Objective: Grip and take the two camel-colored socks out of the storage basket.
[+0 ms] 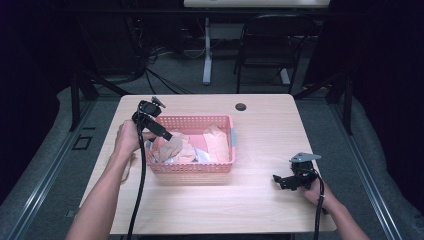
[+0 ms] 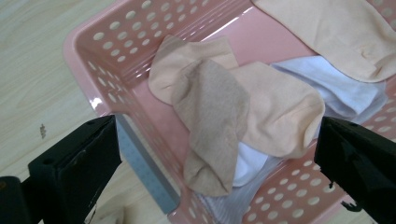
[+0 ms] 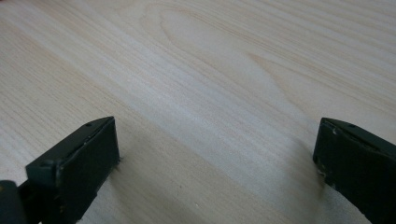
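Note:
A pink perforated basket (image 1: 195, 121) sits mid-table and holds several socks. In the left gripper view, a tan sock (image 2: 212, 116) lies over a peach sock (image 2: 280, 107) and a white sock (image 2: 345, 91), inside the basket (image 2: 121, 42). My left gripper (image 1: 161, 134) hovers over the basket's left end, open, with nothing between its jaws (image 2: 217, 154). My right gripper (image 1: 281, 181) rests low over the bare table (image 3: 196, 84) at the right, open and empty (image 3: 217, 154).
A beige sock (image 1: 128, 167) lies on the table beside the left forearm. A round cable hole (image 1: 241, 106) sits near the far edge. A black chair (image 1: 272, 40) and a desk leg (image 1: 207, 50) stand beyond the table.

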A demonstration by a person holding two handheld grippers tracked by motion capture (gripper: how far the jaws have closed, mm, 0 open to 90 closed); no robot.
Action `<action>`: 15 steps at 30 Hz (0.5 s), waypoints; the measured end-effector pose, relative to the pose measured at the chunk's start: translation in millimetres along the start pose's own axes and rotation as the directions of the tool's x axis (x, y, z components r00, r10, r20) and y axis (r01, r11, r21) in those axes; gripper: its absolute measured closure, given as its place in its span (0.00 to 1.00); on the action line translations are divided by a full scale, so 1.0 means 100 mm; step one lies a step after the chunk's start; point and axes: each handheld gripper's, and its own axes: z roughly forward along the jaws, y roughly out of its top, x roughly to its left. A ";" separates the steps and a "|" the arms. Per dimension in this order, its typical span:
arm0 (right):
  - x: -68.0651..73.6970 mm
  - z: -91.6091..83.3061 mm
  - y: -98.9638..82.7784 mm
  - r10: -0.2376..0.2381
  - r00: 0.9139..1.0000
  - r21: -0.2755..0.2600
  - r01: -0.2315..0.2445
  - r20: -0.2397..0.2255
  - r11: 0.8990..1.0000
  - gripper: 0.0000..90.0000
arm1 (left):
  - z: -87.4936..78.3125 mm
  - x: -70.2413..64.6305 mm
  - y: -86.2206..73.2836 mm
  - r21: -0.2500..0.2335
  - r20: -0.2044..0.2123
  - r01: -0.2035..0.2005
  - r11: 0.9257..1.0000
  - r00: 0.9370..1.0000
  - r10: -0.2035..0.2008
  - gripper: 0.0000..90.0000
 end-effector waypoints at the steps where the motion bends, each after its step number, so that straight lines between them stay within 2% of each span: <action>1: 0.00 0.00 0.00 0.003 1.000 -0.003 -0.003 -0.003 1.000 0.00 | 0.02 -0.01 0.01 -0.006 0.003 -0.004 1.000 1.000 0.004 0.00; 7: 0.00 0.00 0.00 0.006 1.000 -0.007 -0.006 -0.002 1.000 0.00 | 0.17 -0.05 0.02 0.009 0.004 -0.010 1.000 1.000 0.010 0.01; 10: 0.00 0.00 0.00 0.001 1.000 -0.002 -0.001 -0.003 1.000 0.00 | 0.27 -0.06 0.01 0.034 0.004 -0.013 0.999 1.000 0.013 0.04; 15: 0.01 0.00 0.00 0.007 1.000 -0.008 -0.007 -0.003 1.000 0.00 | 0.40 -0.09 0.00 0.049 0.014 -0.026 0.998 1.000 0.025 0.08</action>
